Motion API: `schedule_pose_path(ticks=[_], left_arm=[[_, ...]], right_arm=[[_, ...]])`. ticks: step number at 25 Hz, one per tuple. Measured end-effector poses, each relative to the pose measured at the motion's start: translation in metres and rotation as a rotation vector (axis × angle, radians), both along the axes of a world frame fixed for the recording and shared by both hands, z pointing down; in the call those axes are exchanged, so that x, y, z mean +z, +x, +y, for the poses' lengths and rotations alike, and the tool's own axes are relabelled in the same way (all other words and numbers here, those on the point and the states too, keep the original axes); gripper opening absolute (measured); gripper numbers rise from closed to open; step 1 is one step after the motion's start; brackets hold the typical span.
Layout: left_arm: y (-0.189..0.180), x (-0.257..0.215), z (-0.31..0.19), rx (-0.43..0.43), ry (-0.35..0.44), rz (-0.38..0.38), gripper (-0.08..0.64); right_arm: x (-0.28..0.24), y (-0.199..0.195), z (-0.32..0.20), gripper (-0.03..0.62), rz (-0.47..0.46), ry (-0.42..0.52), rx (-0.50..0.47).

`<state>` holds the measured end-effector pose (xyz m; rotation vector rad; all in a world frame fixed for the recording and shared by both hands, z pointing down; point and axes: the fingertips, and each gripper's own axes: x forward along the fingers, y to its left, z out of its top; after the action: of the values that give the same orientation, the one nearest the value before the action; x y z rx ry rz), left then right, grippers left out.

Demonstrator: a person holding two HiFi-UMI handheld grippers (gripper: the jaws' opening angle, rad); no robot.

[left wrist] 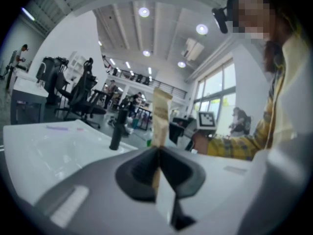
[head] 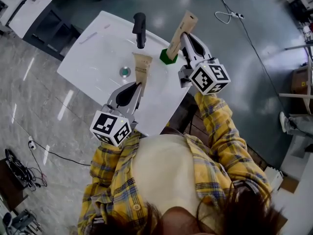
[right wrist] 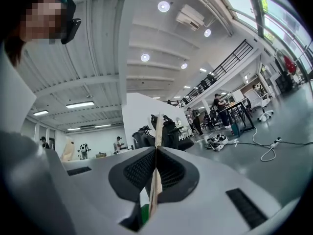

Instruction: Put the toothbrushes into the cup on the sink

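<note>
Two toothbrushes come in flat tan card packs. My left gripper (head: 138,88) is shut on the lower end of one pack (head: 142,68), which stands up over the white sink's (head: 98,48) basin; the same pack (left wrist: 160,112) rises from the closed jaws (left wrist: 157,152) in the left gripper view. My right gripper (head: 185,37) is shut on the other pack (head: 180,32), which tilts with its lower end at the green cup (head: 168,57) on the sink's right rim. Seen edge-on, that pack (right wrist: 157,130) sits between the right jaws (right wrist: 156,152), with the green cup (right wrist: 143,214) just below.
A black faucet (head: 139,29) stands at the sink's back, left of the cup, and a round drain (head: 125,72) lies in the basin. A dark cabinet (head: 51,26) is beside the sink. Cables (head: 227,13) trail on the grey floor.
</note>
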<state>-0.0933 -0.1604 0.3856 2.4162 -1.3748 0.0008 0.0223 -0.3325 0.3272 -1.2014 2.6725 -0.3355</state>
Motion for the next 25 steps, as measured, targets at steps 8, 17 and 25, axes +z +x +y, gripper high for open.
schedule_pose_path(ticks=[8, 17, 25], left_arm=[[0.002, -0.001, 0.001, 0.013, 0.008, -0.001, 0.015], [0.001, 0.001, 0.002, 0.009, 0.005, 0.000, 0.015], [0.002, 0.002, 0.003, 0.008, 0.004, -0.001, 0.015]], right_arm=[[0.003, 0.000, -0.012, 0.018, 0.042, 0.019, 0.024], [0.028, -0.006, -0.006, 0.018, 0.087, -0.008, 0.006], [0.050, -0.008, -0.001, 0.020, 0.210, -0.031, 0.002]])
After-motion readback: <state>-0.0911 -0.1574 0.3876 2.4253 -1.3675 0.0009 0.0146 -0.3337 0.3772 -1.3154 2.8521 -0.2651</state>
